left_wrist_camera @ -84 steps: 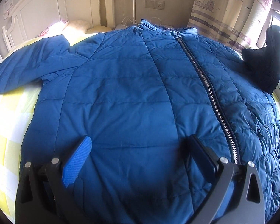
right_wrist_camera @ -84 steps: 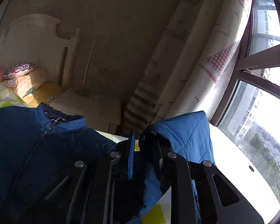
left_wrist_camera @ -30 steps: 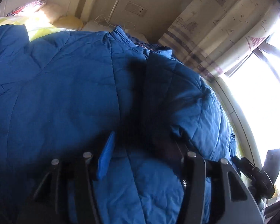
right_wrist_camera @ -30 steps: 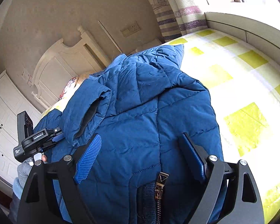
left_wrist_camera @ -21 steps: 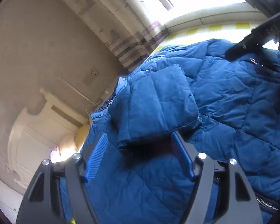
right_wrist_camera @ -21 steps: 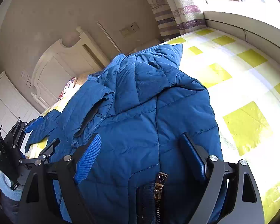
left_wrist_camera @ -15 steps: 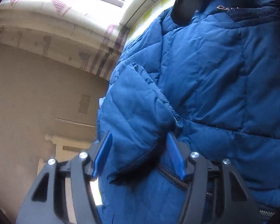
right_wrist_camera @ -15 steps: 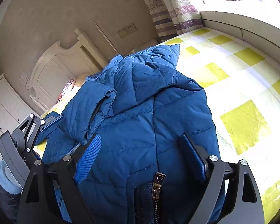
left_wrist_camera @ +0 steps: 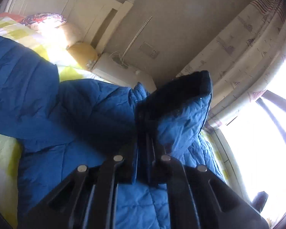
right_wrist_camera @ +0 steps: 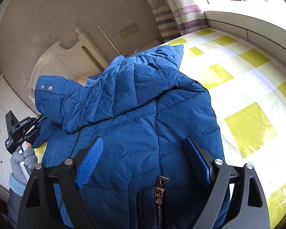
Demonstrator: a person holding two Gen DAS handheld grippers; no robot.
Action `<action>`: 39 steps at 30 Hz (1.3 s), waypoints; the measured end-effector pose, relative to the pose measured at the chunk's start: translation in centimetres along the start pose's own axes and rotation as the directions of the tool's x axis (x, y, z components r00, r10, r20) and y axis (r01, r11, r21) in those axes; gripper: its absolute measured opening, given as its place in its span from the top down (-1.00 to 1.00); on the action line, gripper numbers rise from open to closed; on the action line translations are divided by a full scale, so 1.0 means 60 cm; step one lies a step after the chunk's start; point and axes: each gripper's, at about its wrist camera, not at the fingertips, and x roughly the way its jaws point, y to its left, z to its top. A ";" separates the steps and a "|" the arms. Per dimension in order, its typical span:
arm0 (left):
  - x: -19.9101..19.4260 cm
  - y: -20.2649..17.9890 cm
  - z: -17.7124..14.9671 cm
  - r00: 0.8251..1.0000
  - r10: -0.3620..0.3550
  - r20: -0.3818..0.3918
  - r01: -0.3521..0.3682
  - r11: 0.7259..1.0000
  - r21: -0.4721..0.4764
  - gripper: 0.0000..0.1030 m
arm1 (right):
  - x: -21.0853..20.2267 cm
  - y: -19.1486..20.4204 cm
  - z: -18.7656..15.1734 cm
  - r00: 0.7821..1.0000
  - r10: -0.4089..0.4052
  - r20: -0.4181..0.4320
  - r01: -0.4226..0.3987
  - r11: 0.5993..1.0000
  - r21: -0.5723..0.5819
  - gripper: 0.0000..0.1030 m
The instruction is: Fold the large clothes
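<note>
A big blue quilted jacket lies on the bed, its right sleeve folded across the chest. My left gripper is shut on the sleeve cuff and holds it raised above the jacket body. From the right wrist view the left gripper shows at the far left, by the cuff with two snaps. My right gripper is open and empty, hovering over the jacket's hem near the zipper pull.
A yellow-and-white checked bedsheet covers the bed. Pillows and a white headboard stand at the head, with a bedside cabinet. Curtains and a window ledge run along the right side.
My left gripper swung over the folded sleeve, closed on its cuff and lifted it. My right gripper let go of the sleeve earlier and now stays open over the hem.
</note>
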 end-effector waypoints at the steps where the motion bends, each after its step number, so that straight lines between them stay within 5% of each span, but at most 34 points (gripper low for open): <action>1: -0.007 0.020 -0.009 0.999 0.023 -0.021 -0.024 1.000 -0.013 0.73 | 0.001 0.000 0.000 1.000 -0.001 -0.001 0.001 1.000 0.000 -0.64; 2: -0.010 0.039 -0.013 0.999 0.041 -0.030 -0.043 0.998 -0.039 0.63 | 0.001 0.000 0.000 1.000 -0.001 -0.001 0.001 1.000 0.000 -0.64; 4: -0.024 0.081 -0.024 1.000 0.012 -0.021 -0.015 0.989 -0.150 0.11 | 0.001 0.001 0.000 1.000 -0.002 -0.001 0.002 1.000 -0.001 -0.64; 7: -0.039 0.131 -0.024 0.986 -0.156 0.053 0.165 0.929 -0.331 -0.35 | 0.003 0.002 -0.001 1.000 -0.009 -0.003 0.009 1.000 -0.004 -0.64; 10: -0.032 0.154 -0.012 0.972 -0.217 0.087 0.233 0.875 -0.424 -0.39 | 0.004 0.004 -0.001 1.000 -0.018 -0.006 0.018 1.000 -0.008 -0.64; 13: -0.011 0.150 -0.002 0.985 -0.167 0.052 0.173 0.892 -0.417 -0.39 | 0.004 0.005 -0.003 1.000 -0.029 -0.005 0.029 1.000 -0.010 -0.64; 15: 0.001 0.129 0.007 0.996 -0.092 0.014 0.090 0.927 -0.363 -0.14 | 0.003 0.005 -0.004 0.999 -0.033 -0.004 0.033 0.999 -0.008 -0.64; 16: 0.005 0.117 0.008 1.000 -0.021 -0.011 0.017 0.945 -0.326 0.75 | 0.003 0.005 -0.004 0.999 -0.034 -0.004 0.034 0.999 -0.008 -0.64; 17: 0.003 0.108 0.011 0.999 0.032 -0.020 -0.036 0.957 -0.289 0.97 | 0.003 0.005 -0.005 0.999 -0.034 -0.005 0.034 0.999 -0.008 -0.64; 21: -0.062 0.051 0.004 0.985 0.135 0.110 -0.121 0.985 -0.122 0.97 | 0.001 0.006 -0.006 0.999 -0.038 -0.004 0.038 0.999 -0.009 -0.64; 22: -0.071 0.035 -0.003 0.975 0.188 0.122 -0.179 0.981 -0.079 0.95 | 0.001 0.006 -0.006 0.999 -0.038 -0.005 0.038 0.999 -0.008 -0.64; 23: -0.075 0.022 -0.008 0.946 0.297 0.134 -0.293 0.955 -0.043 0.91 | 0.001 0.006 -0.005 0.999 -0.039 -0.005 0.039 0.999 -0.008 -0.64; 24: -0.079 0.010 -0.013 0.875 0.455 0.166 -0.457 0.889 -0.028 0.88 | 0.001 0.006 -0.005 0.999 -0.041 -0.006 0.041 0.999 -0.009 -0.64; 25: -0.084 0.001 -0.018 0.799 0.564 0.207 -0.570 0.821 -0.036 0.57 | 0.001 0.006 -0.005 0.999 -0.044 -0.006 0.043 0.999 -0.010 -0.64; 26: -0.094 -0.005 -0.025 0.775 0.586 0.236 -0.596 0.802 -0.037 0.24 | 0.001 0.007 -0.004 0.999 -0.046 -0.007 0.045 0.999 -0.011 -0.64; 27: -0.095 -0.011 -0.028 0.784 0.566 0.255 -0.582 0.813 -0.015 -0.29 | 0.001 0.007 -0.005 0.999 -0.047 -0.007 0.046 0.999 -0.012 -0.64; 28: -0.095 -0.024 -0.030 0.797 0.532 0.284 -0.560 0.828 0.020 -0.37 | 0.001 0.007 -0.005 0.999 -0.048 -0.008 0.048 0.999 -0.013 -0.65; 30: -0.100 -0.058 -0.043 0.798 0.480 0.365 -0.554 0.823 0.126 -0.51 | 0.002 0.010 -0.005 0.998 -0.062 -0.010 0.061 0.998 -0.019 -0.65; 32: -0.080 -0.099 -0.050 0.833 0.389 0.393 -0.515 0.806 0.293 -0.79 | 0.007 0.021 -0.003 0.994 -0.107 -0.032 0.105 0.993 -0.049 -0.65; 35: 0.002 -0.112 -0.050 0.913 0.352 0.204 -0.407 0.795 0.449 -0.90 | 0.018 0.065 0.005 0.974 -0.221 -0.048 0.208 0.959 -0.193 -0.67; 37: 0.048 -0.092 -0.050 0.918 0.392 0.057 -0.376 0.816 0.439 -0.89 | 0.020 0.099 0.022 0.968 -0.253 -0.003 0.241 0.929 -0.282 -0.67; 39: 0.063 -0.069 -0.044 0.926 0.378 -0.010 -0.343 0.851 0.397 -0.90 | 0.027 0.124 0.049 0.962 -0.271 0.038 0.269 0.906 -0.326 -0.74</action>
